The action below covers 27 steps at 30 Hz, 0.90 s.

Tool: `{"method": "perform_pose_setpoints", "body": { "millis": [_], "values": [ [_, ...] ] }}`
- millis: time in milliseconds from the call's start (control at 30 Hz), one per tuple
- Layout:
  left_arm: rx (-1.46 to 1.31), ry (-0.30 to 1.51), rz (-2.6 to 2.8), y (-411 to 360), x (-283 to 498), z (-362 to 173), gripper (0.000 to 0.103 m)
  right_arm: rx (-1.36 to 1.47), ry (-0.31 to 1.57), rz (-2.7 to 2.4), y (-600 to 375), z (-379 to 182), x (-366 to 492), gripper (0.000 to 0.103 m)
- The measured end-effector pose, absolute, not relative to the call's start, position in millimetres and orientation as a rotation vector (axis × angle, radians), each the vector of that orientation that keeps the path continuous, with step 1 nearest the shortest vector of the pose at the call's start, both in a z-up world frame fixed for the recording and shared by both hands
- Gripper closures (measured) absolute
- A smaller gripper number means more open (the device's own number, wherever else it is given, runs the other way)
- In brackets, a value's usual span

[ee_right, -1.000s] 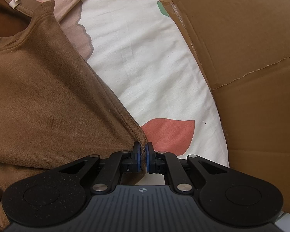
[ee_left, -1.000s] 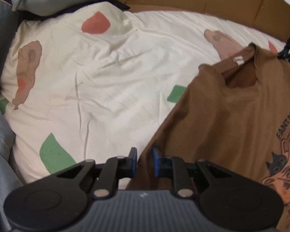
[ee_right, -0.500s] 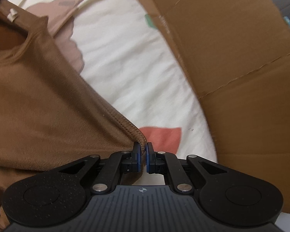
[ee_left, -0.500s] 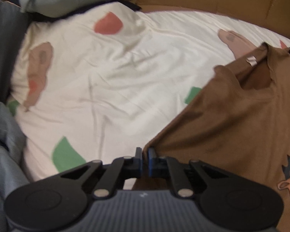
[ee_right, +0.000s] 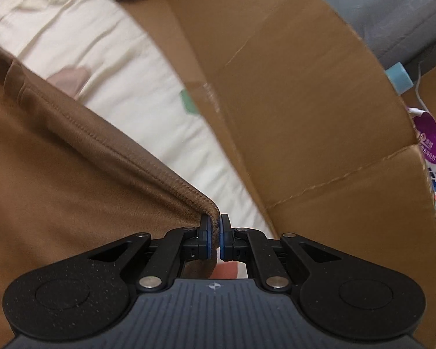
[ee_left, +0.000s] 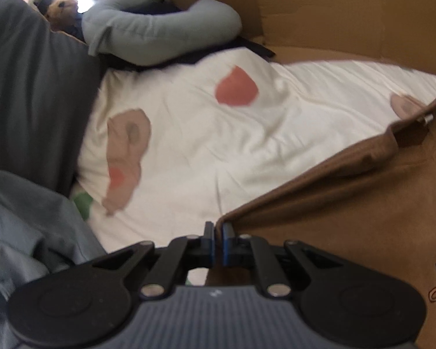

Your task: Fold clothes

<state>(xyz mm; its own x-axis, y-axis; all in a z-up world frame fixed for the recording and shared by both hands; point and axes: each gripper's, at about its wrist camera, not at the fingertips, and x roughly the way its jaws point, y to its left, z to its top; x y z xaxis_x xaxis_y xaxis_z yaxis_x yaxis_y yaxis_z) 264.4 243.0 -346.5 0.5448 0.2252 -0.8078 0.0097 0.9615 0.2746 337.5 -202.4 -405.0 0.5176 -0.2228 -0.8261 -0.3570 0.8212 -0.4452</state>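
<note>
Shirt (ee_left: pixel 348 203), brown, lies on the sheet (ee_left: pixel 247 145) toward its right side, near the cardboard (ee_right: pixel 290 101); left gripper (ee_left: pixel 217 240) is pinched tight on its left hem corner; right gripper (ee_right: pixel 215 240) clamps its stitched right corner.

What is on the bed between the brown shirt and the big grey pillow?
Only bare printed sheet lies between the brown shirt and the grey pillow, as the left wrist view shows.
</note>
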Motion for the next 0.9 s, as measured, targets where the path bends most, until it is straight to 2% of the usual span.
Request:
{"method": "perform_pose_setpoints", "body": {
  "millis": [300,900],
  "values": [
    [0.268,0.954,0.164,249.7,310.0,-342.3,0.097,-0.596,1.044,0.027,-207.9,-408.2,377.9,0.1],
    [0.231,0.997,0.227,257.3,376.5,-358.0,0.097,-0.59,1.071,-0.047,-211.5,-421.2,432.3,0.1]
  ]
}}
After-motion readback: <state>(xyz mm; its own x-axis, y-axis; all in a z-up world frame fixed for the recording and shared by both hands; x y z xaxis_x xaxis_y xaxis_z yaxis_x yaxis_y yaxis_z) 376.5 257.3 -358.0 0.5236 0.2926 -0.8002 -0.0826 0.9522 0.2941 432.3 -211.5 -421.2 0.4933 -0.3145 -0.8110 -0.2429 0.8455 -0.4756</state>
